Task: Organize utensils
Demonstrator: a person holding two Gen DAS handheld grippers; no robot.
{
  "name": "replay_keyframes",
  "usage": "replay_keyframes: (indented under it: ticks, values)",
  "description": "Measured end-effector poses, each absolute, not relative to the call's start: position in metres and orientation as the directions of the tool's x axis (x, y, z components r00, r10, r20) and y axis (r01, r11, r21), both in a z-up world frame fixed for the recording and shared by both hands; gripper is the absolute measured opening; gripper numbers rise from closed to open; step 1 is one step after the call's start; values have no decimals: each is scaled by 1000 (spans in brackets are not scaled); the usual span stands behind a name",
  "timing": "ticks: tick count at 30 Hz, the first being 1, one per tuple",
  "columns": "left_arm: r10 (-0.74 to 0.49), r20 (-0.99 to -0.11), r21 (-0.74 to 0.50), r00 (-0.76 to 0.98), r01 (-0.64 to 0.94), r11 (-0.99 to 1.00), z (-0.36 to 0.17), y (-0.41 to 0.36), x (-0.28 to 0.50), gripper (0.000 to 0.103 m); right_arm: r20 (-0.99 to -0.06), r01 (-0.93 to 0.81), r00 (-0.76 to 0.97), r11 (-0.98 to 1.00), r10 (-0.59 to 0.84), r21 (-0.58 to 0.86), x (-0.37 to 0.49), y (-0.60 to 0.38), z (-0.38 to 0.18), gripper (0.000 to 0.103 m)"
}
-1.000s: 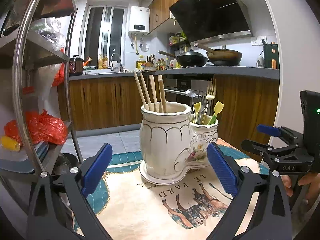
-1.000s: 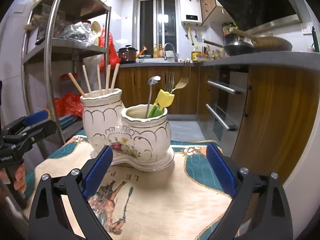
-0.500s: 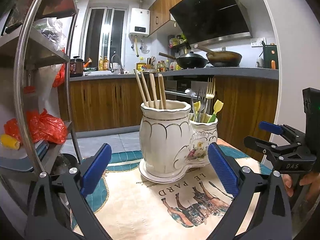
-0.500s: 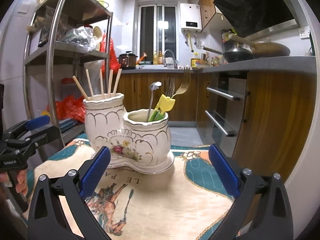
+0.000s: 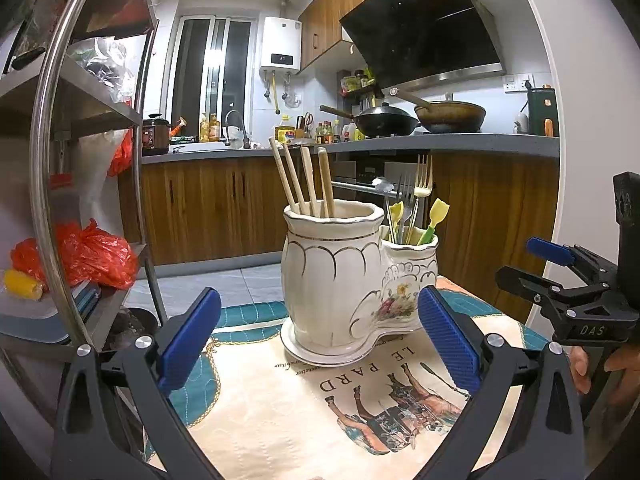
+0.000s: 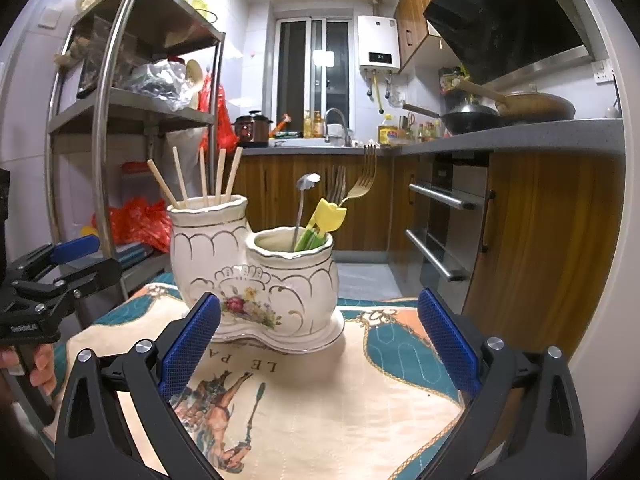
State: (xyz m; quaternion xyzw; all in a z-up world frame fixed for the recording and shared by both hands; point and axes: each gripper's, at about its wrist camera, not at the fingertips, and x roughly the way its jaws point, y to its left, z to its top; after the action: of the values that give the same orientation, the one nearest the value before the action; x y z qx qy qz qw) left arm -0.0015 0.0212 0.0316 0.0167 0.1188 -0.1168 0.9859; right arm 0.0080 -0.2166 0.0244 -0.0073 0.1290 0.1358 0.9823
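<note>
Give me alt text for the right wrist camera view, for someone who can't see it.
A white ceramic double utensil holder stands on a printed cloth: chopsticks in the taller pot, forks and a spoon in the lower one. The open right gripper faces it, empty; the left gripper shows at the left edge.

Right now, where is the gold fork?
In the right wrist view the gold fork stands in the shorter cup of the white holder, right of the chopsticks, beside the yellow tulip sticks.
</note>
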Motion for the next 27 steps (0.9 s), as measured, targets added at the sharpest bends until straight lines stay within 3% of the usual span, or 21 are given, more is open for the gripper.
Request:
replay_keyframes:
  ticks: [27]
  values:
    - [-212, -250, 19, 945, 224, 974, 29, 19, 2, 97, -256, -267, 930, 963, 263, 20, 8, -218, 24, 98]
